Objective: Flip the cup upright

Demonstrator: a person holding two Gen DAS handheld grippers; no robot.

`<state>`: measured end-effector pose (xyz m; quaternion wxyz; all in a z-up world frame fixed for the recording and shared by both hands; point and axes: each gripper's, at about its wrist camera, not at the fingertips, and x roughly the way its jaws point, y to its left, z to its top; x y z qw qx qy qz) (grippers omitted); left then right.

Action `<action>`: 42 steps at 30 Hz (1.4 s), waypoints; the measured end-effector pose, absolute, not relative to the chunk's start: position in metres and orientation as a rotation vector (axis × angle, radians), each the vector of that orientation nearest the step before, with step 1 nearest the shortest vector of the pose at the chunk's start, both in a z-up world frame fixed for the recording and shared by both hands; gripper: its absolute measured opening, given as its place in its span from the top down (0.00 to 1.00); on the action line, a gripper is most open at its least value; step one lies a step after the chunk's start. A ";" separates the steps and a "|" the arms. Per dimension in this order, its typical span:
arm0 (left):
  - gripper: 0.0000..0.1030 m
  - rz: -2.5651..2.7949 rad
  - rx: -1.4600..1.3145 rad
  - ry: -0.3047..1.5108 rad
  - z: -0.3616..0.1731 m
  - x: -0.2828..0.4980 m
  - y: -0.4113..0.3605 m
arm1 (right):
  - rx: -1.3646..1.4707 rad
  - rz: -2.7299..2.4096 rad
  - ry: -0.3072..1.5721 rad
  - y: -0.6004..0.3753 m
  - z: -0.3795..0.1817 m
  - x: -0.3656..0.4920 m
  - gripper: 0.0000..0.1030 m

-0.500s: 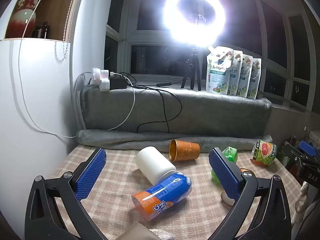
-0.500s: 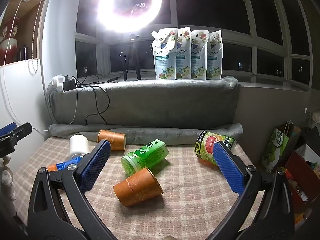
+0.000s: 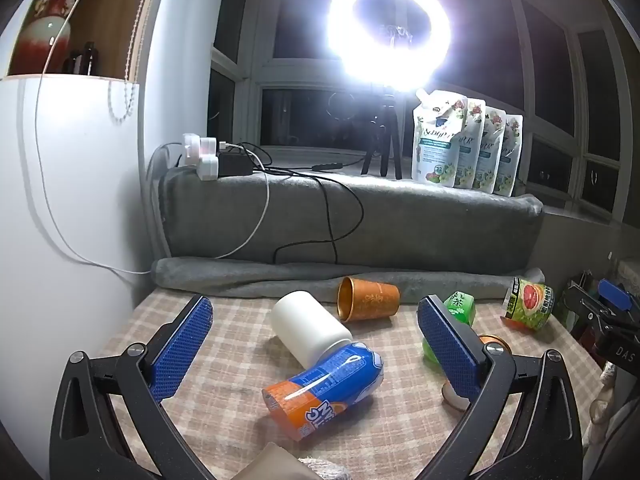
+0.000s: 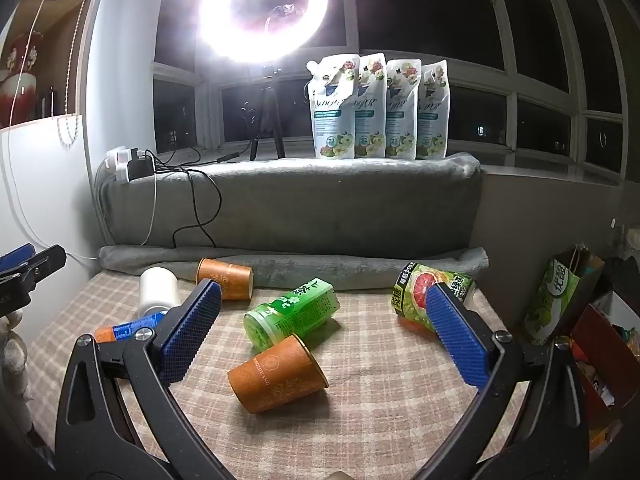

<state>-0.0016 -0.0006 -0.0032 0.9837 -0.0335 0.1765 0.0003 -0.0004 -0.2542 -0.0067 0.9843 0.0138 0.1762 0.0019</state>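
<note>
Only the right wrist view shows the near orange cup fully: on its side, between the right gripper fingers, untouched. Left gripper open too.

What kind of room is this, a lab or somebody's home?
Probably a home, a window nook used for filming: a ring light on the sill, detergent pouches lined up, and a checked tablecloth under tipped cups and cans.
</note>
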 end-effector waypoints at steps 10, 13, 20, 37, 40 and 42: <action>0.01 0.000 -0.067 0.360 -0.004 0.000 0.000 | 0.024 0.005 0.354 -0.250 -0.004 0.007 0.00; 0.01 0.001 -0.067 0.361 -0.004 0.002 0.000 | 0.019 0.006 0.353 -0.249 -0.004 0.008 0.00; 0.01 0.000 -0.073 0.386 -0.005 0.010 0.003 | -0.014 0.033 0.365 -0.241 -0.003 0.022 0.00; 0.01 -0.005 -0.128 0.508 -0.022 0.029 0.032 | -0.252 0.296 0.533 -0.194 -0.004 0.099 0.00; 0.01 -0.006 -0.139 0.522 -0.025 0.030 0.037 | -0.308 0.369 0.604 -0.179 -0.010 0.124 0.00; 0.01 -0.003 -0.138 0.527 -0.027 0.029 0.041 | -0.366 0.411 0.640 -0.168 -0.016 0.138 0.00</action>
